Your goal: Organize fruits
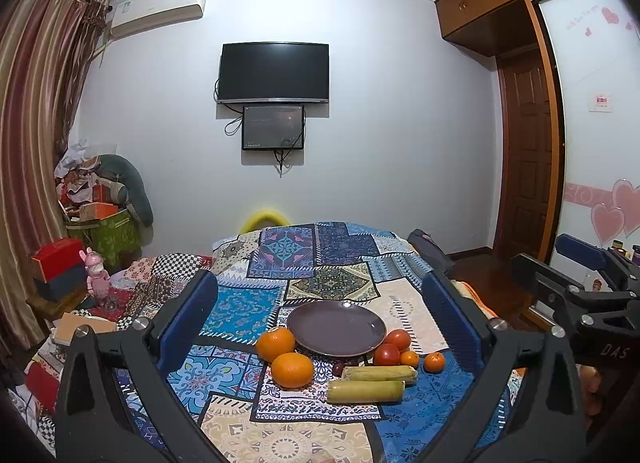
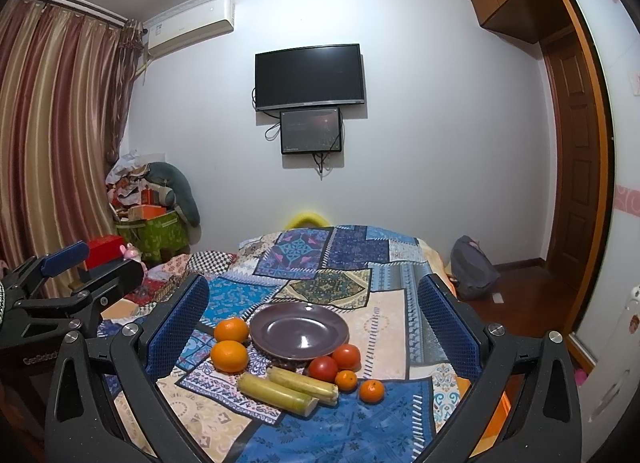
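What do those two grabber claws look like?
Both look alike. The left gripper and the right gripper have black plastic frames with cut-out slots and silver round screws. The jaws carry flat blue pads with a bumpy grid texture. White lettering is printed on the black bodies. No cables or sleeves show.

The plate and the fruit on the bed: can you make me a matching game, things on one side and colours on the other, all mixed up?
Things:
1. plate
2. big oranges
3. tomatoes
4. two long stalks

Colours:
A. yellow-green
B. red
C. dark purple-brown
D. orange

Pairs: 1-C, 2-D, 3-B, 4-A

Nothing is on the plate yet; all the food lies on the patchwork cloth around it.
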The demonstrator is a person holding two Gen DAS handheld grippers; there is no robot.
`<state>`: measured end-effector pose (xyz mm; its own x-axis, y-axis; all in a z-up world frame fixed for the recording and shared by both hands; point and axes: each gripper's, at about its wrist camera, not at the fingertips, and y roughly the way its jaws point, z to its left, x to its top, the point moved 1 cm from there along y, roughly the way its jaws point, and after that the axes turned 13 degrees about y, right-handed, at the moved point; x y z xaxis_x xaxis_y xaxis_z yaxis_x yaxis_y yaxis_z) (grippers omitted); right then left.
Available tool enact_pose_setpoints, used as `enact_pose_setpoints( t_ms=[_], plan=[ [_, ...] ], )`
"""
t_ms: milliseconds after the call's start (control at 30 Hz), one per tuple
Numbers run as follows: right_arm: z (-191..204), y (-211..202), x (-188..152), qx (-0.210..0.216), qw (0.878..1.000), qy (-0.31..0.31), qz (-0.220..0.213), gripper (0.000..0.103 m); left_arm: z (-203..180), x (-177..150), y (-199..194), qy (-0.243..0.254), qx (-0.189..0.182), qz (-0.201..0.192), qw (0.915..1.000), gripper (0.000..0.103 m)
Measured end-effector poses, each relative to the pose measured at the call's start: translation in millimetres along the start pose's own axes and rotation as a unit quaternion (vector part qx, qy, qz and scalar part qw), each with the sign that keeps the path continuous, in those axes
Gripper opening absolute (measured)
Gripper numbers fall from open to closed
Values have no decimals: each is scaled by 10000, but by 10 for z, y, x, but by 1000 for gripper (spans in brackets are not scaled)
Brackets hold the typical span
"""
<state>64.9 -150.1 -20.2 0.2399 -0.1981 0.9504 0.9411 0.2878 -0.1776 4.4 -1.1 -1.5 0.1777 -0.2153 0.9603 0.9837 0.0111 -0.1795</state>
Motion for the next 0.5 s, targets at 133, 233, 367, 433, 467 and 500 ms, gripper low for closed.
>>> enact_pose_setpoints(
  t_ms=[133, 233, 367, 433, 467, 500],
  plan=[
    [6, 8, 4, 3, 10000, -1, 18, 103, -1, 4, 0, -4, -20, -3, 10000, 103],
    [4, 10, 8, -9, 10000, -17, 20, 103, 2, 4, 0, -9, -32, -7, 10000, 103],
    [1, 32, 5, -17, 10000, -9, 38, 103, 16, -1, -1, -9, -59, 11, 10000, 103],
    [-3, 54, 0, -14, 10000, -1, 65, 103, 26, -5, 19, -18, -83, 30, 10000, 103],
    [-2, 66, -4, -18, 10000, -5, 79, 103, 28, -7, 29, -26, -101, 40, 9999, 103],
    [0, 85, -8, -30, 9999, -21, 102, 103, 33, -11, 39, -39, -114, 50, 9999, 103]
  ],
)
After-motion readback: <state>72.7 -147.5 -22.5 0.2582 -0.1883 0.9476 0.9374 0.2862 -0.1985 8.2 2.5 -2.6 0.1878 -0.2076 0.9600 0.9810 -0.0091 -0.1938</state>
